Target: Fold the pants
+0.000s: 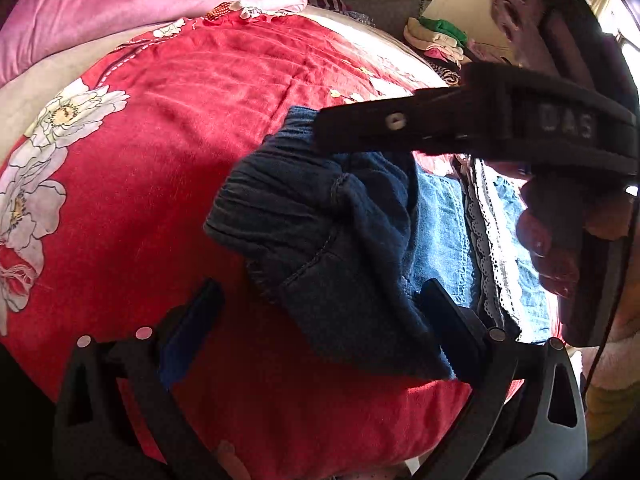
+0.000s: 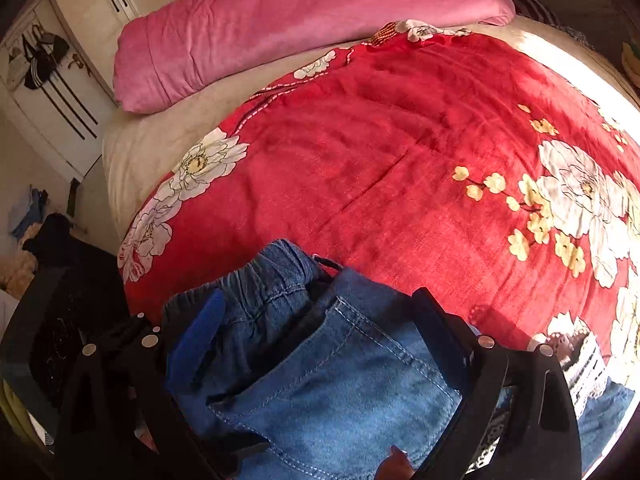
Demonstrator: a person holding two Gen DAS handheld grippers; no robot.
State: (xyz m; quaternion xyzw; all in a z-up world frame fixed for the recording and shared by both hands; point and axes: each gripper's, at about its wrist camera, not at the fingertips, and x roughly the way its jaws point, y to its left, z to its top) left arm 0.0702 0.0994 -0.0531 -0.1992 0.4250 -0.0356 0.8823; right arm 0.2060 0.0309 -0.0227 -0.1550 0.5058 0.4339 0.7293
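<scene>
The pants [image 1: 344,240] lie bunched on the red blanket [image 1: 180,152], and everything else sits around them. In the left wrist view, nearest the camera, the left gripper [image 1: 316,320] has its fingers spread wide. The blue-padded finger [image 1: 192,332] hangs over bare blanket beside the pants. The other finger [image 1: 452,320] rests against their lower edge, and the dark denim fills most of the gap between the two. Nothing is pinched.

In the right wrist view the right gripper [image 2: 316,328] is also spread. The pants [image 2: 320,360] pass between its fingers, with a stitched back pocket [image 2: 340,380] and the elastic waistband [image 2: 256,280] showing. The blue pad [image 2: 196,340] lies on the waistband, but the fingers do not press together on the cloth. A hand [image 2: 394,466] shows at the bottom edge, below the pants.

Just past the pants in the left wrist view, a black bar of the right tool [image 1: 500,124] crosses above them. Raised letters on it [image 1: 566,122] read "DAS". A person's fingers [image 1: 548,240] hold that tool, and beside the pants there lies lighter denim with white lace trim [image 1: 496,248].

Beyond the pants the blanket carries white flowers [image 2: 208,160] and small yellow blossoms [image 2: 496,184]. Farther off lies a rolled pink quilt [image 2: 280,28] on a beige sheet [image 2: 160,140]. Farthest from the pants, folded clothes [image 1: 436,38] are stacked by the wall. A white door with things hanging on it [image 2: 44,60] stands behind the quilt.
</scene>
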